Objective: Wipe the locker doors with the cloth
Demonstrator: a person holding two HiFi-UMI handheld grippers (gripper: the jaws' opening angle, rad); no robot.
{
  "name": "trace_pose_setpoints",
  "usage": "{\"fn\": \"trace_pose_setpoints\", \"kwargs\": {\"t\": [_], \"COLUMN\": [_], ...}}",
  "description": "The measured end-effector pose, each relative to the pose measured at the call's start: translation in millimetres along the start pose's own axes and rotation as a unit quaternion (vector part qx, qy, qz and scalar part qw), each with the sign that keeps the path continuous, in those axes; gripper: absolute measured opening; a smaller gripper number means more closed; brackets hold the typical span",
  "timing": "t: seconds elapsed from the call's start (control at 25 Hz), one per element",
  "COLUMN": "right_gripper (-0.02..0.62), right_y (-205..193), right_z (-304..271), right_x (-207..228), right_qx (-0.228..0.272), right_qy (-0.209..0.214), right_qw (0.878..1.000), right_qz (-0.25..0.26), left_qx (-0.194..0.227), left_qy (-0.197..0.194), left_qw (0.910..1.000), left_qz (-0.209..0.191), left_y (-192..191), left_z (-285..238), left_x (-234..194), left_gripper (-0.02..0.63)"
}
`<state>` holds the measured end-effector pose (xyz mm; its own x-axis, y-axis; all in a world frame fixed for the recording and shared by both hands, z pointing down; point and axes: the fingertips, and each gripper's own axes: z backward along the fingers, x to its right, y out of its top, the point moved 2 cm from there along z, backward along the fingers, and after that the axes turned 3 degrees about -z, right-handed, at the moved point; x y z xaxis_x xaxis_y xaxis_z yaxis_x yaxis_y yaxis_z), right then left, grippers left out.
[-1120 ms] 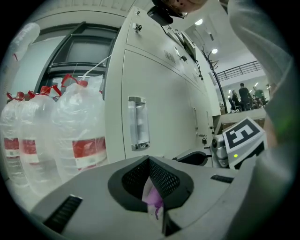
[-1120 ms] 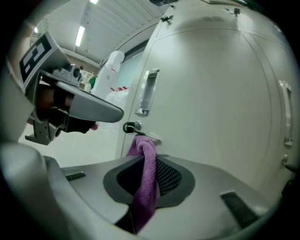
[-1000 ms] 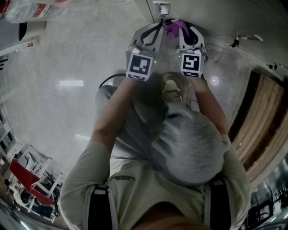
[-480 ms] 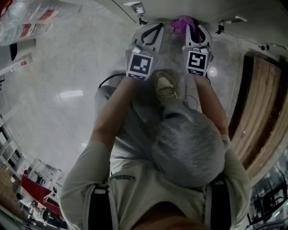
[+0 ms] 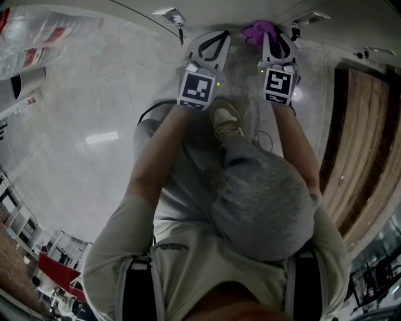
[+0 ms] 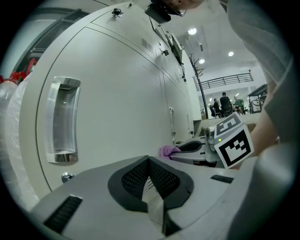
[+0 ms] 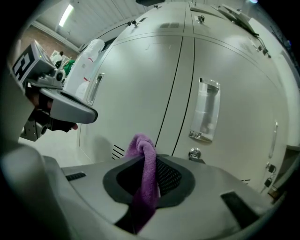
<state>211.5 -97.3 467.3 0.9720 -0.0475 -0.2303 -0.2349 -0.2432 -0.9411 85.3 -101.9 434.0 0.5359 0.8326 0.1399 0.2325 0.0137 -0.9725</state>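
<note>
A purple cloth (image 7: 146, 174) is clamped in my right gripper (image 7: 149, 157) and its bunched top sticks out just short of the pale locker doors (image 7: 140, 89). In the head view the cloth (image 5: 260, 30) shows at the tip of the right gripper (image 5: 276, 39), close against the lockers (image 5: 250, 9) at the top edge. My left gripper (image 6: 149, 160) is shut on nothing and points at a locker door (image 6: 117, 108) with a clear handle (image 6: 63, 119). It hangs level with the right gripper (image 6: 194, 149), on its left.
The right-hand door has a clear handle (image 7: 205, 110) with a round lock (image 7: 194, 153) below it. Vent slots (image 7: 118, 151) sit low on the left-hand door. A wooden bench (image 5: 357, 157) stands to the right, and a plastic-wrapped bundle (image 5: 44, 28) to the left. The person's shoe (image 5: 225, 121) rests on the glossy floor.
Both grippers have moved forward to the lockers, the right one carrying the cloth up to the door. The lockers now sit at the top edge of the head view.
</note>
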Motion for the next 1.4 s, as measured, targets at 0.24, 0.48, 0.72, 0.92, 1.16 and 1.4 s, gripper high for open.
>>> {"fn": "trace_pose_setpoints", "kwargs": {"t": [0.24,0.48,0.72,0.92,1.16,1.4], "right_gripper": [0.052,0.052,0.052,0.052,0.052,0.052], "right_y": [0,20,63,115,183,212], "right_z": [1,11,29,50,84,120], "right_x": [0,0,9,9,7,4], "right_qx": [-0.002,0.016,0.06,0.113,0.178,0.209], "right_qy": [0.005,0.011,0.009,0.023,0.048,0.064], "right_qw": [1.0,0.999,0.997,0.992,0.981,0.973], "right_qz": [-0.019,-0.034,-0.051,-0.06,-0.063,-0.07], "left_qx": [-0.001,0.0,0.016,0.043,0.057,0.084], "left_qy": [0.005,0.015,0.025,0.044,0.06,0.067], "left_qw": [1.0,0.9999,0.9994,0.9974,0.9932,0.9926], "left_qz": [-0.005,-0.006,-0.015,-0.036,-0.082,-0.057], "left_y": [-2,3,32,77,130,165], "left_z": [2,9,19,33,59,88], "left_x": [-3,-12,-20,-33,-35,-24], "left_gripper": [0.003,0.003,0.003,0.003,0.003,0.003]}}
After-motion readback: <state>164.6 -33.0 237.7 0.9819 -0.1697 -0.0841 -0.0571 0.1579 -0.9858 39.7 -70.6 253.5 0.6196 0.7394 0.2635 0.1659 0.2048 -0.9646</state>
